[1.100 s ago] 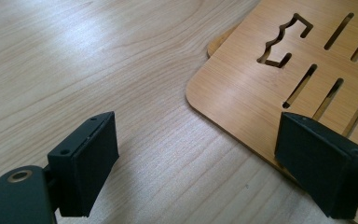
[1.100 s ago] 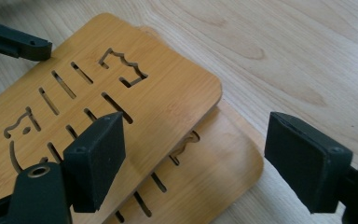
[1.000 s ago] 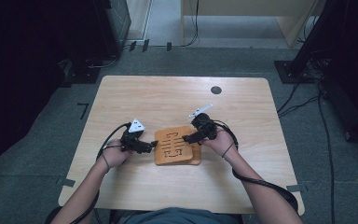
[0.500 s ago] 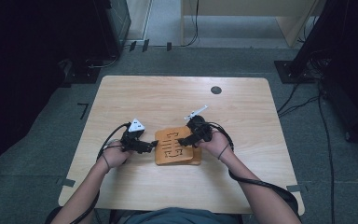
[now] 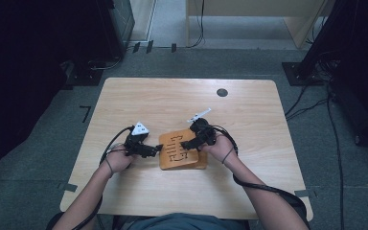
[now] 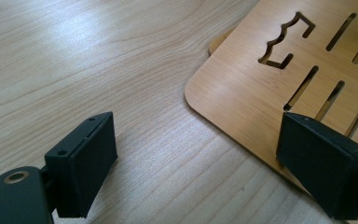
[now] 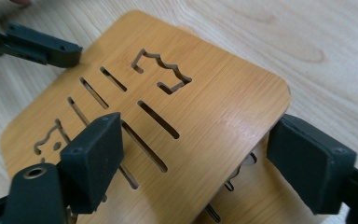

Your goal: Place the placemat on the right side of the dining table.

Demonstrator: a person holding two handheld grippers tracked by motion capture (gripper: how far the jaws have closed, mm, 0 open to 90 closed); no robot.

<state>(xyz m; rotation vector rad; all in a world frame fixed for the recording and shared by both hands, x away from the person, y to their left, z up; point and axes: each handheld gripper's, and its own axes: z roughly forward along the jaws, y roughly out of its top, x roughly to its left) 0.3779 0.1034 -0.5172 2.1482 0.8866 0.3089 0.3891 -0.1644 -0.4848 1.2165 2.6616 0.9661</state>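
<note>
My right gripper (image 7: 191,163) straddles the slotted board's (image 5: 182,154) top panel, jaws apart; left gripper (image 6: 214,158) gapes at the board's edge.

We note two black hand-held two-jaw grippers. The left black gripper (image 5: 157,149) carries a pale grey three-cornered plate (image 5: 140,129) with dark dots at its corners; a black cable (image 5: 110,146) loops from its body back along the forearm. The right black gripper (image 5: 186,144) bears a thin white flat plate (image 5: 199,114) seen edge-on, and its thick black cable (image 5: 263,189) trails along the right forearm. Close up, we record blocky matte-black pads (image 6: 81,158) with small round holes on their top faces, and a brass-coloured ringed screw (image 6: 16,177) at the jaw link; likewise on the right pads (image 7: 93,154). A thin dark band (image 5: 228,155) circles the right wrist. Forearms bare; a grey-blue garment (image 5: 182,222) covers the torso.
</note>
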